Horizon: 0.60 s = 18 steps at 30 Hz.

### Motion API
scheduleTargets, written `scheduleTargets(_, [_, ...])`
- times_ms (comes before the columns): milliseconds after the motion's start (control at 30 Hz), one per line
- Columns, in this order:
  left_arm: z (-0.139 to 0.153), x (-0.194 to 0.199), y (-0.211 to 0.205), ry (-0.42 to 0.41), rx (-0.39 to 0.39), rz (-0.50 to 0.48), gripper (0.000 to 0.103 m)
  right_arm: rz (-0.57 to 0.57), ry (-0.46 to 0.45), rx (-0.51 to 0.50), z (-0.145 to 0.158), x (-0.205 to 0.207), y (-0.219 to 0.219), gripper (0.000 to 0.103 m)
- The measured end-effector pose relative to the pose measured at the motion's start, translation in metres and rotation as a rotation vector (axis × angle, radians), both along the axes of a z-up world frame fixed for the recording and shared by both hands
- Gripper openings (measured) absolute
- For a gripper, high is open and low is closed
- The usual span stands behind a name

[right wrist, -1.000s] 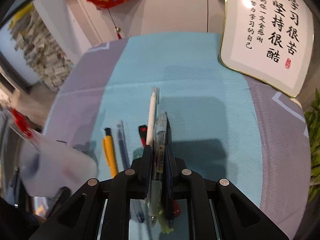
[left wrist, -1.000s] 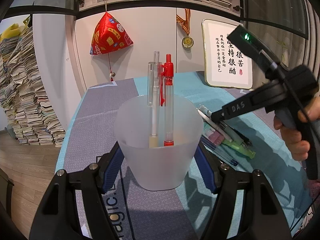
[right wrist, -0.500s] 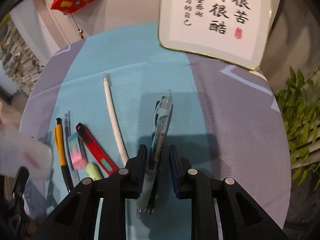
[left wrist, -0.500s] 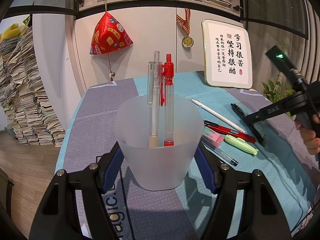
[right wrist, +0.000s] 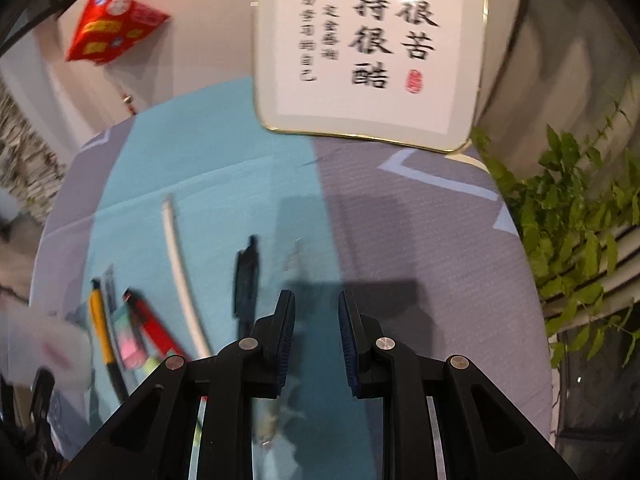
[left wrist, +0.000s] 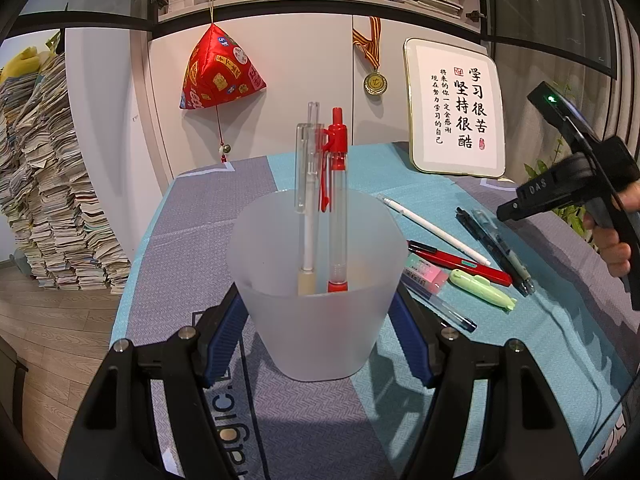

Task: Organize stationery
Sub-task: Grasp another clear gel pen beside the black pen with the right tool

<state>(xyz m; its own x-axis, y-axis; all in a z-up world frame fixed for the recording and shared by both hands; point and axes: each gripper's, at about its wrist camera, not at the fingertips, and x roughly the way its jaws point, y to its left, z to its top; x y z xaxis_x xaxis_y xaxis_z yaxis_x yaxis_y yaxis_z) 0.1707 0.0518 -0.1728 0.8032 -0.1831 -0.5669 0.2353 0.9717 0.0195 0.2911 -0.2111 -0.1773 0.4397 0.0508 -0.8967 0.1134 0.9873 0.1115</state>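
Pens lie loose toward the tablecloth's (left wrist: 400, 176) right edge; the left gripper (left wrist: 318, 312) clamps the frosted cup (left wrist: 316, 280) near the front edge. From the right wrist, the right gripper (right wrist: 316, 340) stands apart, empty, with bare cloth ahead.

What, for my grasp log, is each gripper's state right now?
Left gripper: closed on the frosted translucent plastic cup.
Right gripper: open, gripping nothing.
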Motion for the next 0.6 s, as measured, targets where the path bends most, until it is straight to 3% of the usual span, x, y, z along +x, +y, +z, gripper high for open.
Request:
scheduleTargets(100, [0.0, 0.0, 0.0, 0.0, 0.0, 0.0, 0.069, -0.011, 0.016, 0.066, -0.002, 0.004, -0.005, 0.022])
scheduleTargets(600, [0.001, -0.001, 0.0, -0.003, -0.009, -0.015, 0.068, 0.012, 0.054, 0.007, -0.013, 0.021, 0.019, 0.023])
